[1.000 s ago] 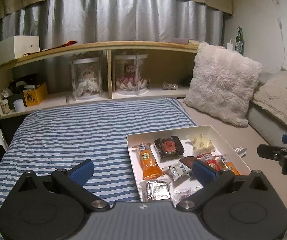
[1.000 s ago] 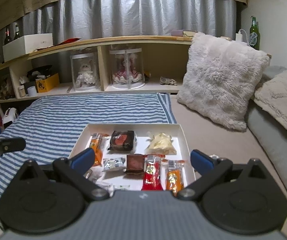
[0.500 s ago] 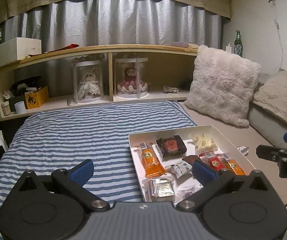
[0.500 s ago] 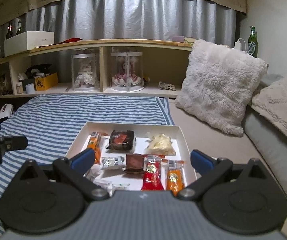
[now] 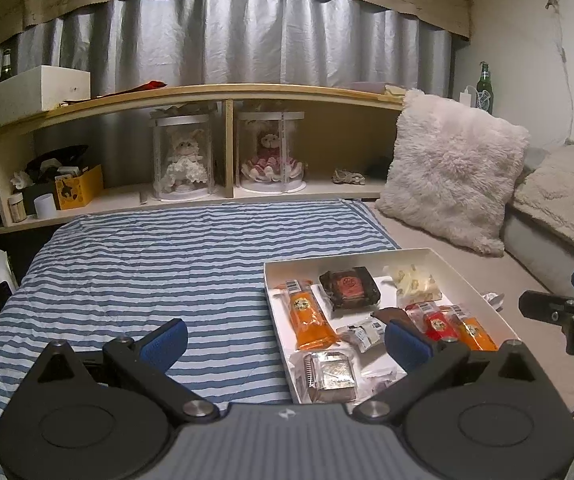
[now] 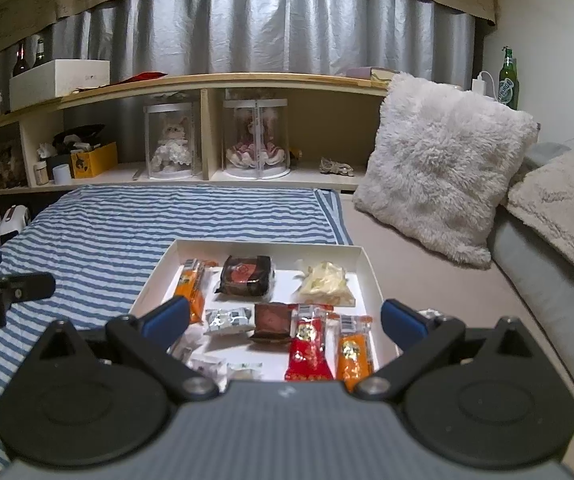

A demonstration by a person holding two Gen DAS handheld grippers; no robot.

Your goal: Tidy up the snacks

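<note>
Snacks lie in a shallow white box that rests on the bed, partly on the striped blanket and partly on the plain beige sheet. Along the far side of the box sit an orange packet, a dark wrapped cake and a pale yellow bag. Nearer are a silver packet, a brown square, a red packet and a second orange packet.

Both grippers hang above the near edge of the box with nothing between their fingers. The left gripper has its jaws spread wide, as does the right gripper. A fluffy white pillow leans at the far right.
</note>
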